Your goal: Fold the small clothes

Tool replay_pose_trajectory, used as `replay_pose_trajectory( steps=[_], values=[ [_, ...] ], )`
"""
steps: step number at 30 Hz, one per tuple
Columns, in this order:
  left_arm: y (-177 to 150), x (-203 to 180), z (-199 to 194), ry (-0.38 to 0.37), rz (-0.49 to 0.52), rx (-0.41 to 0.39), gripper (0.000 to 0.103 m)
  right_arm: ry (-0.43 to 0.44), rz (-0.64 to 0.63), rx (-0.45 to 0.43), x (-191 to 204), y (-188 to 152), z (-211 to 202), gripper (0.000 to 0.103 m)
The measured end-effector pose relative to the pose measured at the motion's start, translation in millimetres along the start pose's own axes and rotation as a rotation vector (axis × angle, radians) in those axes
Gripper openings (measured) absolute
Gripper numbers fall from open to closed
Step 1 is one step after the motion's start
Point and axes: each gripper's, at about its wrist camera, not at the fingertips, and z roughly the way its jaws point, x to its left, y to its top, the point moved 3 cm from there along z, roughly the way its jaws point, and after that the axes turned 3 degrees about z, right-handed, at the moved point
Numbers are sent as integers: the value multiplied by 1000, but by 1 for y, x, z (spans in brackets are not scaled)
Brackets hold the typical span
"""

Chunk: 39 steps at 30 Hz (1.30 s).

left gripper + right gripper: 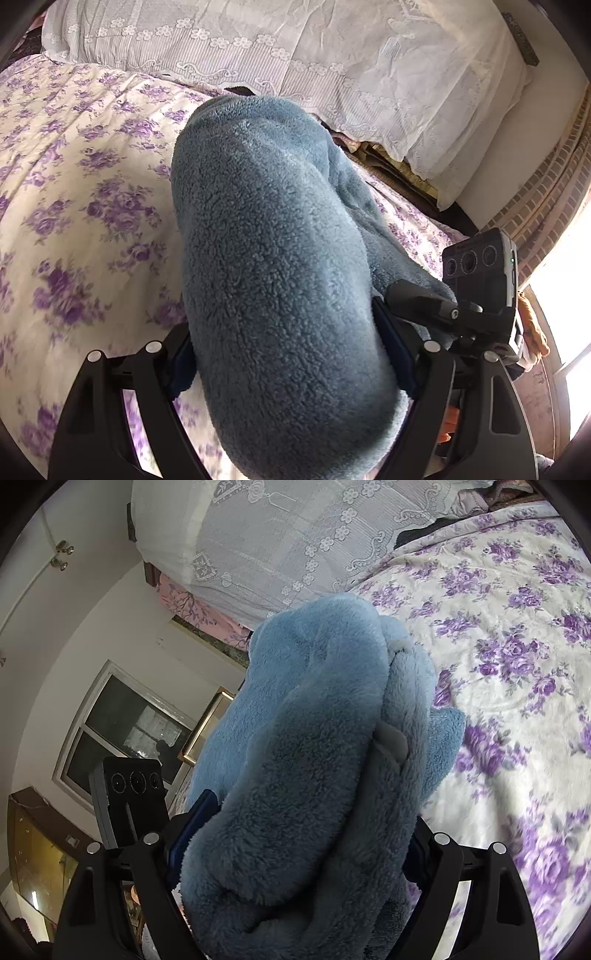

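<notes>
A thick blue fleece garment (273,258) is bundled into a fat roll and lifted above the bed. My left gripper (291,354) is shut on one end of it, its blue pads pressing both sides of the roll. In the right wrist view the same fleece garment (306,746) shows folded layers and a pale inner seam, and my right gripper (295,842) is shut on that end, jaws wide around the bulk. The fleece hides the fingertips in both views. The right gripper's camera unit (480,273) shows at the left view's right side.
Below lies a cream bedspread with purple flowers (74,177). A white lace cover (295,48) drapes the pillows at the head of the bed. In the right wrist view a window (125,723) and white wall stand to the left, with the other gripper's camera unit (133,805) low down.
</notes>
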Motion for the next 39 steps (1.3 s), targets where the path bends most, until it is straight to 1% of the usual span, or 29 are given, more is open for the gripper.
replay_pose_trajectory(
  steps=[3, 7, 10, 14, 16, 21, 24, 27, 33, 37, 39],
  values=[
    [-5, -4, -11, -1, 0, -17, 79, 1, -17, 9, 12, -6, -1, 89],
    [-11, 1, -36, 7, -16, -54, 79, 7, -57, 40, 33, -11, 5, 89],
    [-14, 10, -65, 34, -37, -102, 79, 27, -96, 83, 58, -11, 21, 89],
    [-13, 33, -112, 81, -73, -157, 80, 54, -180, 161, 107, -9, 60, 89],
    [-12, 52, -142, 105, -99, -191, 80, 71, -221, 195, 131, -9, 81, 89],
    [-10, 107, -213, 184, -174, -296, 80, 152, -295, 279, 195, -15, 153, 89],
    [-14, 138, -247, 245, -207, -343, 80, 192, -303, 326, 219, -19, 192, 89],
    [-19, 175, -273, 285, -257, -379, 80, 213, -324, 369, 242, -30, 233, 89],
    [-34, 242, -300, 327, -370, -435, 80, 212, -345, 444, 275, -48, 318, 88],
    [-49, 282, -304, 341, -433, -461, 80, 203, -376, 477, 276, -59, 357, 88],
    [-60, 306, -301, 364, -471, -447, 80, 170, -381, 497, 265, -66, 380, 88]
  ],
)
